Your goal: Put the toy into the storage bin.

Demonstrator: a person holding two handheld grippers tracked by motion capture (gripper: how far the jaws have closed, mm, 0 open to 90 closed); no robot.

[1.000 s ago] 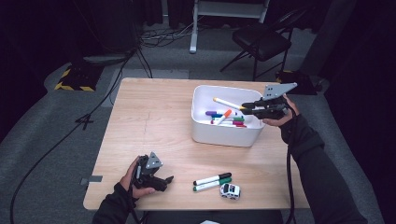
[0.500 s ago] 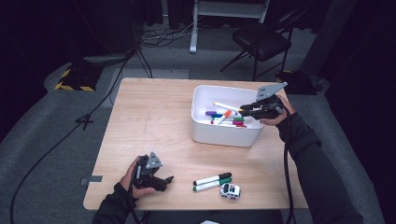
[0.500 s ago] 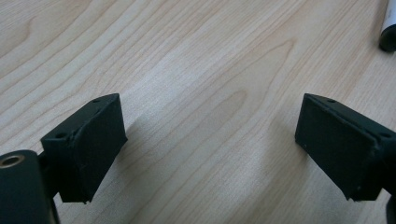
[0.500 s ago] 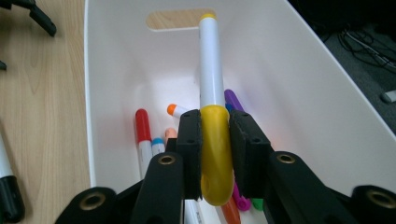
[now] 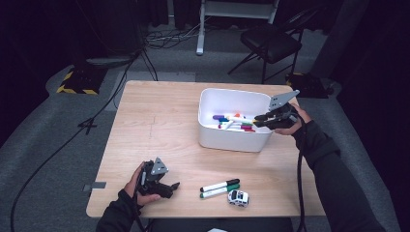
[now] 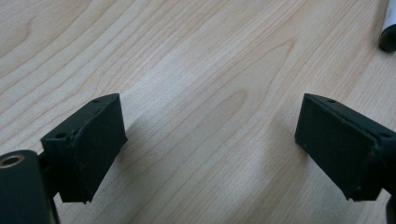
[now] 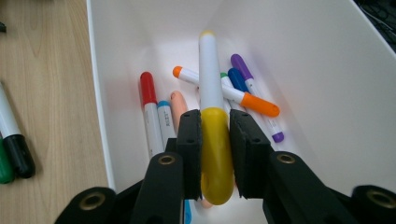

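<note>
Right gripper [image 7: 215, 154]: fingers [image 7: 189, 140] clamped on the yellow-capped marker [image 7: 211, 116], inside the white bin [image 5: 212, 137].
Marker: its far end points ahead of the fingers, above the loose markers [image 7: 154, 116] lying in the bin.
Left gripper [image 6: 210, 149]: fingers [image 6: 88, 140] spread apart with nothing between them, low over the bare bench [image 6: 196, 70].
Black and green markers [image 5: 220, 188]: on the bench, just beyond the left fingers.

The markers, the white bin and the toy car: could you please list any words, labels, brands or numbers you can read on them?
None can be read.
Yellow-capped marker in the right gripper: plain barrel, no print.
White bin: plain walls.
Two markers on the table and toy car: too small to tell.
</note>
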